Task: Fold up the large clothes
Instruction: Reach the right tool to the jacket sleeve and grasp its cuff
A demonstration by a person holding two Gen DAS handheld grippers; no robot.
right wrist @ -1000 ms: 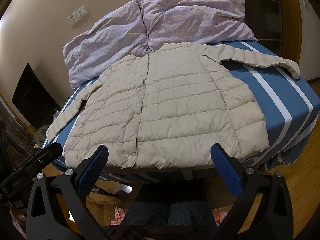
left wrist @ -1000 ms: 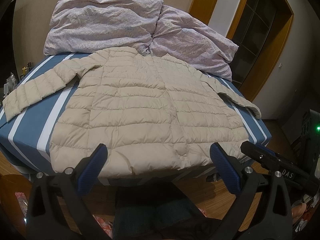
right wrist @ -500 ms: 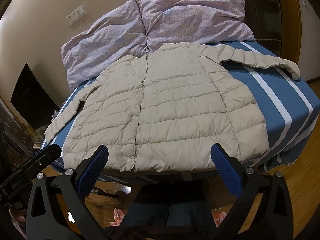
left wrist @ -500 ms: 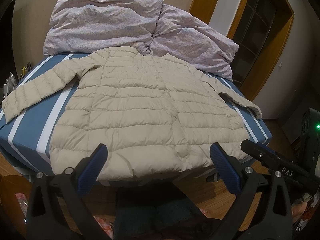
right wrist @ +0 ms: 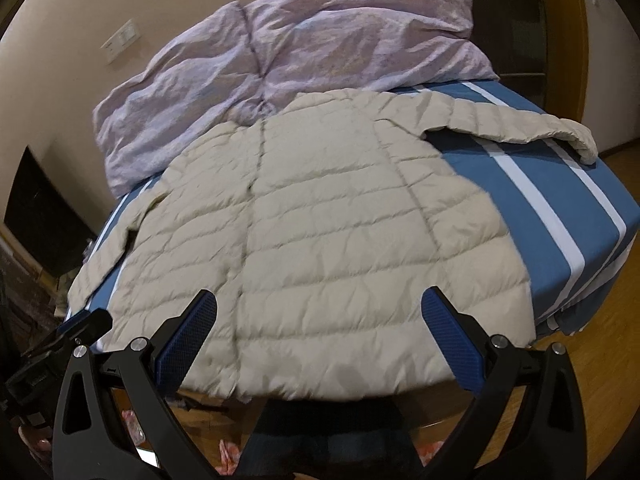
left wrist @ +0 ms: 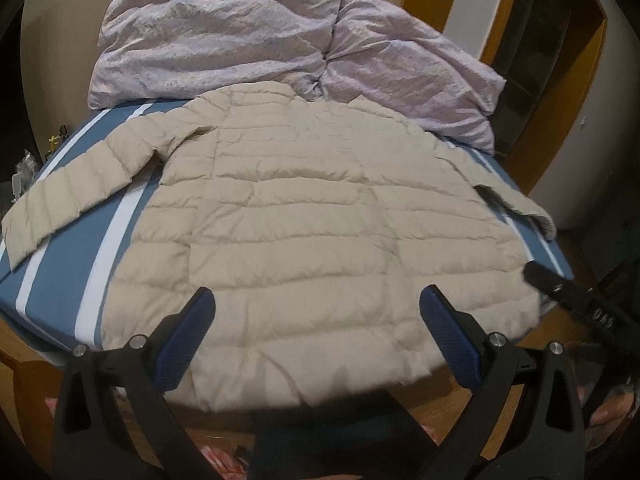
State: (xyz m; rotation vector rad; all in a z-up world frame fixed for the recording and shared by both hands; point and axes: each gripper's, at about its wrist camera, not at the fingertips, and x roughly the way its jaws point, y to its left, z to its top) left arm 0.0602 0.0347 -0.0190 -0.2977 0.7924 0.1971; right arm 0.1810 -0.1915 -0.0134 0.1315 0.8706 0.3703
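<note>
A beige quilted puffer jacket (left wrist: 304, 216) lies spread flat on the bed, front up, hem toward me; it also shows in the right wrist view (right wrist: 320, 224). Its left sleeve (left wrist: 76, 184) stretches out to the left and its right sleeve (right wrist: 516, 124) reaches the bed's right edge. My left gripper (left wrist: 316, 320) is open and empty, hovering over the hem's left half. My right gripper (right wrist: 320, 320) is open and empty, over the hem's right half. The right gripper's body shows in the left wrist view (left wrist: 580, 300) and the left gripper's body in the right wrist view (right wrist: 56, 344).
The bed has a blue sheet with white stripes (left wrist: 60, 280). Two crumpled lilac pillows (left wrist: 224, 40) lie at the head, just behind the jacket's collar. A wooden door frame (left wrist: 560, 100) stands at the right. Wooden floor (right wrist: 592, 380) lies around the bed foot.
Both grippers have moved forward toward the bed; the jacket looms larger and its hem now lies between the open fingers in each view. The jacket itself has not moved.
</note>
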